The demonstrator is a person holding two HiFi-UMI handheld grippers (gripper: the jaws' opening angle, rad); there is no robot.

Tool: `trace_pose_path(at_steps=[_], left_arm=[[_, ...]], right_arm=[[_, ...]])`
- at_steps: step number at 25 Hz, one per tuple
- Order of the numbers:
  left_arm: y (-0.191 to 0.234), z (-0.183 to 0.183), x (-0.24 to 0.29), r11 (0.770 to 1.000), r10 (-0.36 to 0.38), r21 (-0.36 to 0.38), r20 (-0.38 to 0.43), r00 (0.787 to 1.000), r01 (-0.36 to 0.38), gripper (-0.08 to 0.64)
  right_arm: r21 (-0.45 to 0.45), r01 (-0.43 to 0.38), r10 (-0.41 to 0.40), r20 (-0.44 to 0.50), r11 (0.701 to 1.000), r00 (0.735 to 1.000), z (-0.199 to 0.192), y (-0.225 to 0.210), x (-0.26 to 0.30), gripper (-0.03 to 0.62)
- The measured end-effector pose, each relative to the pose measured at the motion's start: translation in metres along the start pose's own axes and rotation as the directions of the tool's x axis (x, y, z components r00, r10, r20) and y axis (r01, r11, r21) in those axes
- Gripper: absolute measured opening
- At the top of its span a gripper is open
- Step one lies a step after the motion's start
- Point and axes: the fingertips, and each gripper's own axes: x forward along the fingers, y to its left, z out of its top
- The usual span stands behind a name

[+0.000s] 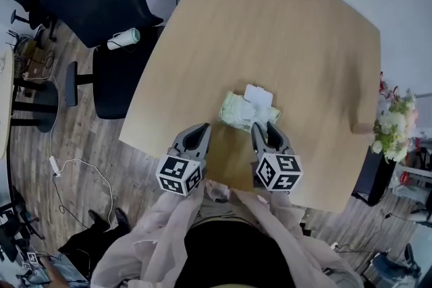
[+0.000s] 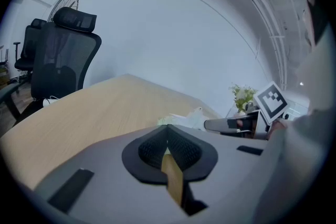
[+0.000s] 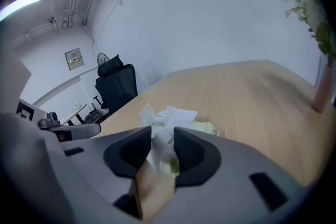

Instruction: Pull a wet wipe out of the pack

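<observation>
The wet wipe pack (image 1: 236, 111), pale green with its white lid (image 1: 258, 95) flipped open, lies on the table (image 1: 270, 23) close to the edge where the person stands. A crumpled white wipe (image 3: 168, 115) sticks up out of its opening.

The right claw (image 3: 161, 136) is at the near side of the pack with its jaws apart. In the right gripper view the wipe's tuft lines up with the gap between them, but the pads do not appear to press on it, so nothing is gripped yet. The left claw (image 1: 201, 130) sits beside the pack on the person's left and clear of it. Its jaws are closed together with nothing between them.

I judge the step in hand to be the approach to the wipe, and several things could go wrong from here:

- **Pack lifts or slides:** nothing pins it. The left claw is off to the side, so a pull could bring the whole light pack up or drag it toward the table edge.
- **Wrong catch:** the tuft sits low against the opening. If the jaws close too deep, they could pinch the pack's film or the lid along with the wipe.
- **Shallow bite:** a grip on only the tip of a damp sheet may slip off or tear it.
- **Steep pull:** this could bring a second wipe out after the first.
</observation>
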Motion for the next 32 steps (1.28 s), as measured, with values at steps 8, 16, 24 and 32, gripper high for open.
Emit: trace_pose_path(at_steps=[8, 16, 24, 32], left_arm=[[0.009, 0.003, 0.004, 0.999, -0.037, 0.006, -0.019, 0.999, 0.038, 0.009], [0.013, 0.007, 0.004, 0.995, -0.092, 0.032, -0.032, 0.995, 0.093, 0.009], [0.013, 0.012, -0.001, 0.986, -0.147, 0.072, -0.036, 0.989, 0.149, 0.009], [0.008, 0.013, -0.011, 0.979, -0.173, 0.101, -0.034, 0.984, 0.175, 0.009]], right_arm=[[0.012, 0.082, -0.082, 0.015, 0.997, 0.997, 0.004, -0.005, 0.002, 0.043], [0.026, 0.129, -0.13, 0.034, 0.991, 0.991, 0.004, 0.001, 0.0, 0.023], [0.044, 0.166, -0.169, 0.071, 0.985, 0.983, 0.003, 0.009, -0.009, 0.02], [0.056, 0.184, -0.189, 0.097, 0.981, 0.977, 0.0, 0.015, -0.019, 0.018]])
